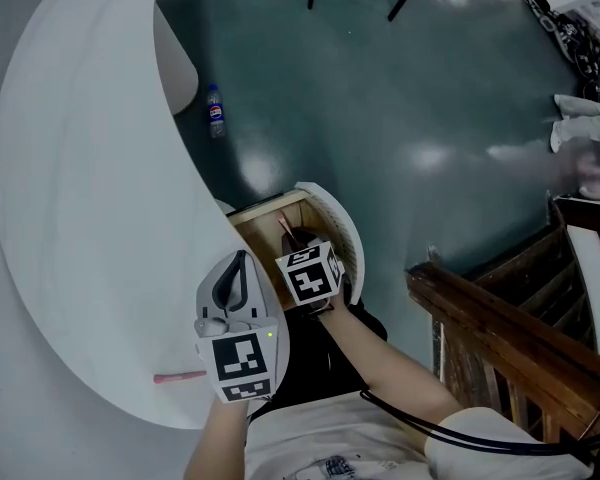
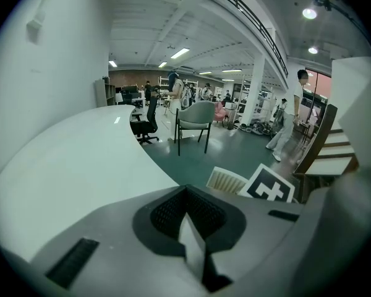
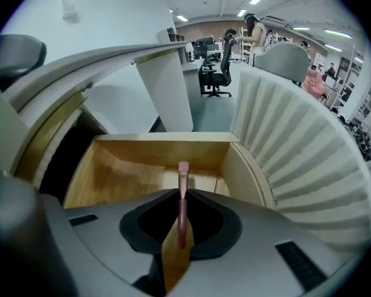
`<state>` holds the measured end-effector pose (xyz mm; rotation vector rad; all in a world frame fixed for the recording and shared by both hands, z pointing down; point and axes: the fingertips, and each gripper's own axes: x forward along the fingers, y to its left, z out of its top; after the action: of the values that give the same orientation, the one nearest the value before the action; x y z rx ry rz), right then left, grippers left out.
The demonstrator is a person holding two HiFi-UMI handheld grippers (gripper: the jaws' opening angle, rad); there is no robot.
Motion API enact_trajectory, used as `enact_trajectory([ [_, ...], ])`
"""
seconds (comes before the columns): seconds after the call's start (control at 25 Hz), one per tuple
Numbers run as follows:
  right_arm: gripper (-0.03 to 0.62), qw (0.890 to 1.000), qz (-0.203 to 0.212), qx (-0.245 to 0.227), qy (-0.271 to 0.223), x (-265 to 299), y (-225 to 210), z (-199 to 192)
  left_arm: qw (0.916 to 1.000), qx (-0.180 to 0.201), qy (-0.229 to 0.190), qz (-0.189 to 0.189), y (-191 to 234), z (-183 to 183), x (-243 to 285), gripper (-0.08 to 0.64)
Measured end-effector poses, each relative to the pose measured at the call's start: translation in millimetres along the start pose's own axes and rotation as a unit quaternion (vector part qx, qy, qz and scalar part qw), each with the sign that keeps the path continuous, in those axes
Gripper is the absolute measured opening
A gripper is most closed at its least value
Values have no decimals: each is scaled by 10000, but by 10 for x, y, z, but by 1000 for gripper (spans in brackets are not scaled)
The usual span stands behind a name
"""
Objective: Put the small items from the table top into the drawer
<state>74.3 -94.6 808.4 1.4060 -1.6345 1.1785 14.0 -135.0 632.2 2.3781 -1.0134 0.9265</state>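
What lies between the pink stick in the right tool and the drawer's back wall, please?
Only bare wooden drawer floor, in the right gripper view.

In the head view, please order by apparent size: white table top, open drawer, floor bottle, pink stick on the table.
white table top
open drawer
bottle and pink stick: similar; bottle lies farther, so unranked

A capped bottle [image 1: 215, 111] sits on the teal floor [image 1: 380, 118], wooden steps [image 1: 500, 333] well apart
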Motion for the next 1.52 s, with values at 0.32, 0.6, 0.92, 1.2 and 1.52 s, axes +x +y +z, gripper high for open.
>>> enact_trajectory([
  [0.32,58,9993,-256,-102,263,233,-79,-58,10000,-18,68,3,-17,-7,-9,34],
  [0.6,58,9981,-445,-149,410,332,-191,-136,10000,16,89,-13,-49,12,-36,34],
  [0.92,60,9956,-581,-266,680,452,-244,-227,9999,20,102,4,-58,28,-46,34],
  [1.2,60,9949,-564,-250,800,532,-269,-267,9999,-21,115,29,-46,21,-36,34],
  [1.52,61,9966,-384,-46,730,528,-244,-249,9999,-99,66,94,-21,27,-44,34],
])
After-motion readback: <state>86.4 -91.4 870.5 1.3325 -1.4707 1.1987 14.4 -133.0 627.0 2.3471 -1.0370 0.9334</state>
